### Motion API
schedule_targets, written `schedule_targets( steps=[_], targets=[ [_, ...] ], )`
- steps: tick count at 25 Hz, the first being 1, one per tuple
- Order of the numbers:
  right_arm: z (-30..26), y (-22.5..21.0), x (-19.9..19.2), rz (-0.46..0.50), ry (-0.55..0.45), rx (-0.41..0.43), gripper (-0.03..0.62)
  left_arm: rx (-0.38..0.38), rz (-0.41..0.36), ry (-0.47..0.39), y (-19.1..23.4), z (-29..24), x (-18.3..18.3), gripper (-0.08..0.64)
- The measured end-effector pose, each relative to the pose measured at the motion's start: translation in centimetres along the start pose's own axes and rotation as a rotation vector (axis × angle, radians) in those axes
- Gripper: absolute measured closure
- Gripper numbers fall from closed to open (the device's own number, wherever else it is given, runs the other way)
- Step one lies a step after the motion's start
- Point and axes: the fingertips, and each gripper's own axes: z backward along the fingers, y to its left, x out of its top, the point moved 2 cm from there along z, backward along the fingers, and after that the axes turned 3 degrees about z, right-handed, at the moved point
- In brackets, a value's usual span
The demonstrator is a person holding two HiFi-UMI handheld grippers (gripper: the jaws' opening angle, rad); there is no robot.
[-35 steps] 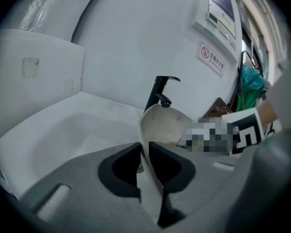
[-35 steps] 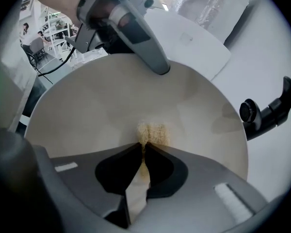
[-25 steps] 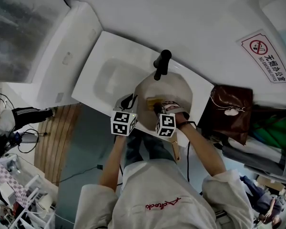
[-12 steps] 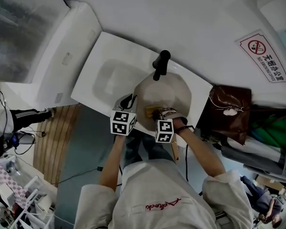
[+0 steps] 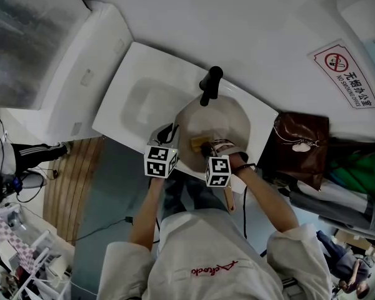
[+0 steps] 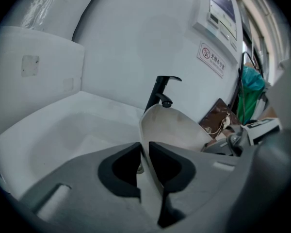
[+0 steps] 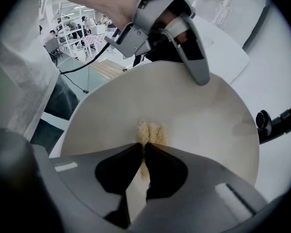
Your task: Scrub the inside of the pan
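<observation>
A pale round pan [image 5: 224,119] stands tilted in the white sink [image 5: 140,95], under the black faucet [image 5: 210,85]. My left gripper [image 5: 170,134] is shut on the pan's near-left rim [image 6: 144,149], which passes between its jaws. My right gripper [image 5: 205,146] is shut on a yellow sponge [image 5: 198,144] and presses it against the pan's inner face. In the right gripper view the sponge [image 7: 151,132] pokes out just past the right gripper [image 7: 144,152], with the pan's inside [image 7: 208,110] all around it. There the left gripper [image 7: 196,67] shows at the pan's far rim.
A brown bag [image 5: 302,140] lies right of the sink, with a no-smoking sign [image 5: 348,74] on the wall beyond. A wooden handle [image 5: 229,198] sticks out below my right hand. The faucet [image 7: 277,122] stands close to the pan's edge. The basin [image 6: 58,140] lies left of the pan.
My right gripper has dragged the sponge a short way across the pan's inside, toward the near rim. The left gripper and the pan have stayed put.
</observation>
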Motion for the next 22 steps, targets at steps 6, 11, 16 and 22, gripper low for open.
schedule_targets(
  steps=[6,11,16,22],
  targets=[
    [0.3,-4.6,-1.4,-0.044,0.014,-0.088,0.560,0.000,-0.002,0.005,-0.1,-0.1,-0.1,0.506],
    [0.6,-9.0,-2.4,-0.098,0.024,-0.148,0.560,0.000,-0.002,0.002,0.0,-0.1,0.0,0.506],
    [0.2,-11.6,-3.1,-0.113,0.041,-0.182,0.560,-0.001,-0.002,0.001,0.0,-0.1,0.0,0.506],
    [-0.8,-12.0,-3.9,-0.114,0.059,-0.163,0.560,-0.003,-0.004,0.004,0.0,-0.2,0.0,0.505]
  ],
)
